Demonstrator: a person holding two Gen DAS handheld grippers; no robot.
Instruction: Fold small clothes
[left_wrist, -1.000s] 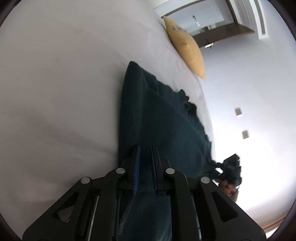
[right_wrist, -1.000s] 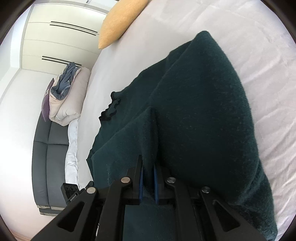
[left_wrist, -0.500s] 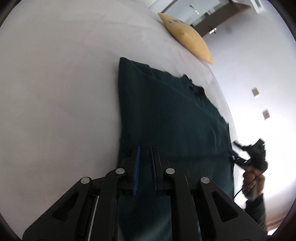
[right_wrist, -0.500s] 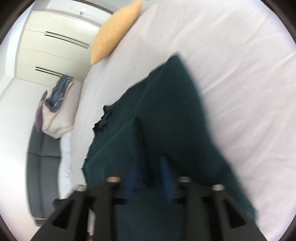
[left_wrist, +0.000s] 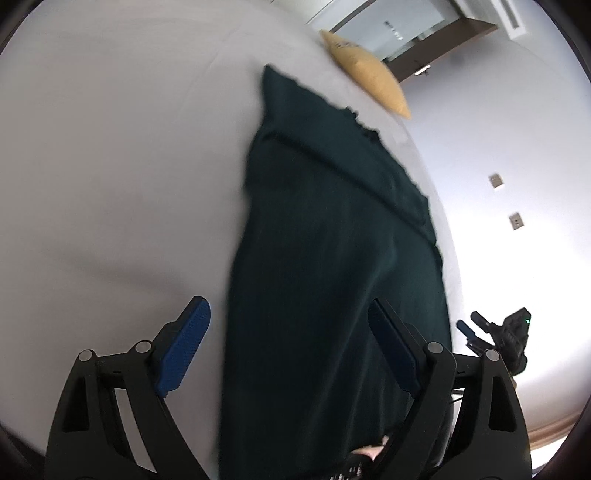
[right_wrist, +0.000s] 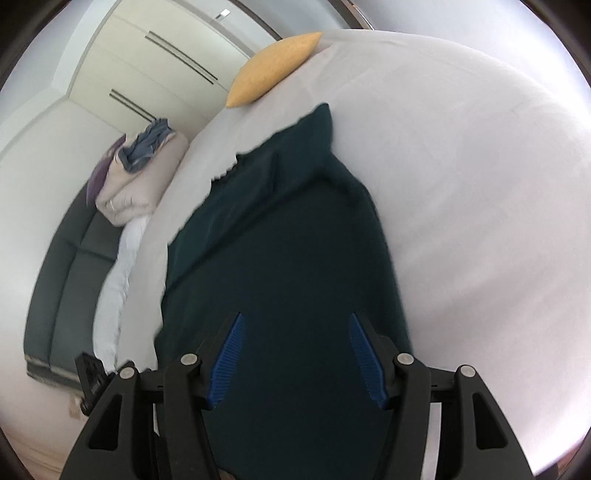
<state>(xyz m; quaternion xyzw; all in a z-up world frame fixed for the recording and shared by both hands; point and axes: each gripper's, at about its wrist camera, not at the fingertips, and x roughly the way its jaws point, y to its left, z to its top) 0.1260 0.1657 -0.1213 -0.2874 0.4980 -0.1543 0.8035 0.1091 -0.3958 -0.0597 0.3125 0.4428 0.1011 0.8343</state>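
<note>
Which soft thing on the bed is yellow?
The small pillow at the far edge of the white bed is the yellow one. The spread-out garment lying nearer the grippers is dark green.

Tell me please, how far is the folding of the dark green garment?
Done: the dark green garment lies on the white bed with one side folded over. In hand: nothing; the left gripper and right gripper are opening, pads off the cloth. Left: probably further folds, since it looks long.

Both wrist views angled down, close — sharing dark garment (left_wrist: 332, 266), bed (right_wrist: 480, 203)
</note>
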